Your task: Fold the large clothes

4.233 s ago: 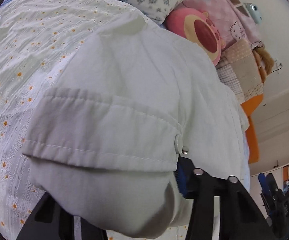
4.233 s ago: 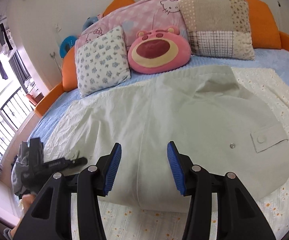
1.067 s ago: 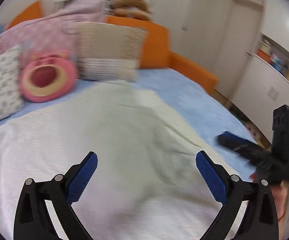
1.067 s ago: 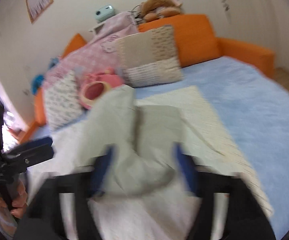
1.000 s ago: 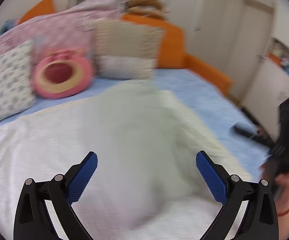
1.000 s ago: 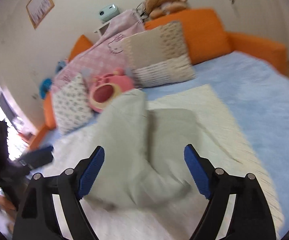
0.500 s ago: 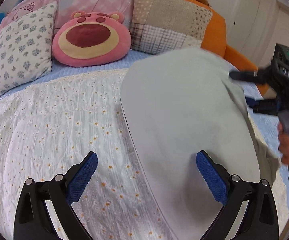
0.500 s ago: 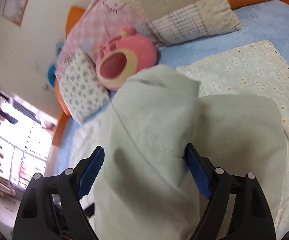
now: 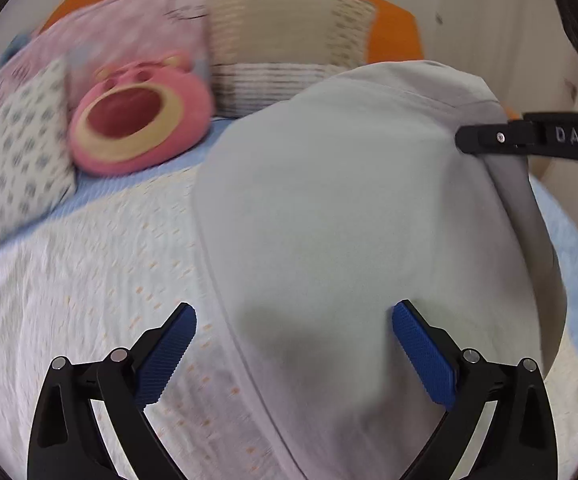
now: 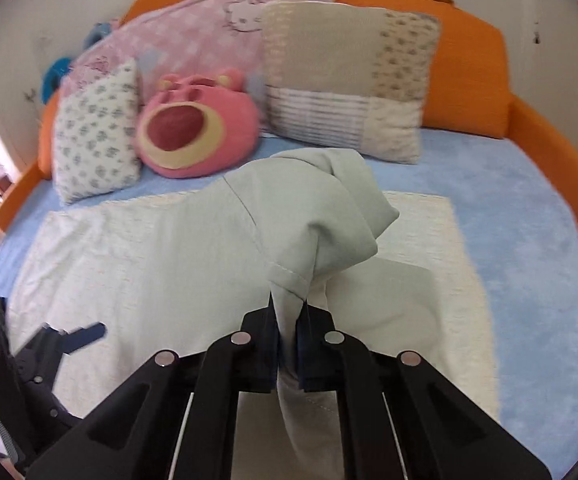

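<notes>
The right gripper (image 10: 287, 336) is clamping down tight on a hemmed edge of the big pale grey-green cotton garment (image 10: 217, 248), lifting that part into a bunched peak while the rest is lying spread over the white daisy-print quilt (image 10: 89, 240) on the light blue bed sheet (image 10: 529, 240). The left gripper (image 9: 293, 344) is hanging wide open with nothing between its blue pads (image 9: 423, 354), sitting right over the garment's (image 9: 349, 220) near edge. Behind it all, a pink bear-face cushion (image 10: 197, 124), a white floral pillow (image 10: 95, 132) and a beige patchwork pillow (image 10: 349, 76) are leaning against the orange headboard (image 10: 469, 64).
</notes>
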`<state>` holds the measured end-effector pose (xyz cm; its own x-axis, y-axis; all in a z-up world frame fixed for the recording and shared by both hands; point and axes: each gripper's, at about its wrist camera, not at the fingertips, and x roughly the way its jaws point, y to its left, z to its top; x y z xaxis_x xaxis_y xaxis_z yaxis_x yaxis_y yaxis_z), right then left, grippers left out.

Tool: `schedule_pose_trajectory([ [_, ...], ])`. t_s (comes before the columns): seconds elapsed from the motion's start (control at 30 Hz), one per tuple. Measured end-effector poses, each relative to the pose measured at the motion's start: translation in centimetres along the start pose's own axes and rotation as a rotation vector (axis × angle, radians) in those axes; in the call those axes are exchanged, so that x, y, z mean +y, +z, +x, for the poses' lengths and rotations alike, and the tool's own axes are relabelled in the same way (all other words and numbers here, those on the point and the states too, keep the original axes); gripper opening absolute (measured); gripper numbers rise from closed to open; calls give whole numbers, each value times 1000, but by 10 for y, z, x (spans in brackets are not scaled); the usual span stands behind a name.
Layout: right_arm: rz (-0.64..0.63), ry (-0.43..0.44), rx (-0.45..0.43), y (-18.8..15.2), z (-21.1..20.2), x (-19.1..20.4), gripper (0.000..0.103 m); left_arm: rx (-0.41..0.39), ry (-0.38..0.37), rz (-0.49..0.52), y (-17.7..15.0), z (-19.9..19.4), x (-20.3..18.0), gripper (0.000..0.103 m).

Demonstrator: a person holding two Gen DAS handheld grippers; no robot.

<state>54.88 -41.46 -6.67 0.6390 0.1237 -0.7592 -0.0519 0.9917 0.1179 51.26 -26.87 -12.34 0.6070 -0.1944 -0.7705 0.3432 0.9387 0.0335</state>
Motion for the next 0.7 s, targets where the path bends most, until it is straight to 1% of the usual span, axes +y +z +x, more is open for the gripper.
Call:
schedule_pose_trajectory([
  [0.07,52,-3,19,-11,13,-25,7,31,3,38,4,17,-16,101],
  [0.13,107,2,50,-29,36,-50,7,39,19,87,2,31,-29,101],
  [0.17,121,8,60,-35,45,-55,7,30,47,119,-1,35,-35,101],
  [0.2,130,8,72,-44,57,-61,7,17,98,171,-6,41,-46,101],
  [0.27,107,-6,86,-56,75,-60,7,4,150,215,-12,47,-57,101],
  [0.3,87,-17,102,-61,86,-57,10,6,161,228,-13,49,-59,101],
  [0.33,55,-39,110,-65,93,-51,10,16,170,240,-12,52,-61,101],
  [0.4,-17,-101,107,-65,92,-38,13,38,162,245,-9,55,-59,101],
  [0.43,-49,-132,125,-63,88,-34,15,44,155,245,-8,55,-58,101],
  [0.47,-65,-152,136,-62,83,-33,30,53,143,242,-7,55,-55,101],
  [0.5,-72,-174,134,-62,76,-34,64,56,138,238,-7,55,-54,101],
  [0.53,-77,-208,118,-62,65,-36,87,57,133,234,-6,55,-53,101],
  [0.57,-78,-232,71,-63,46,-39,98,59,133,232,-6,55,-52,101],
  [0.6,-73,-235,26,-65,27,-40,98,60,134,230,-7,55,-53,101],
  [0.63,-57,-209,-11,-67,7,-40,98,62,135,225,-6,55,-53,101],
  [0.67,-37,-166,-35,-71,-5,-40,98,63,135,221,-6,55,-53,101],
  [0.7,-6,-103,-58,-75,-18,-41,98,67,131,212,-5,55,-52,101],
])
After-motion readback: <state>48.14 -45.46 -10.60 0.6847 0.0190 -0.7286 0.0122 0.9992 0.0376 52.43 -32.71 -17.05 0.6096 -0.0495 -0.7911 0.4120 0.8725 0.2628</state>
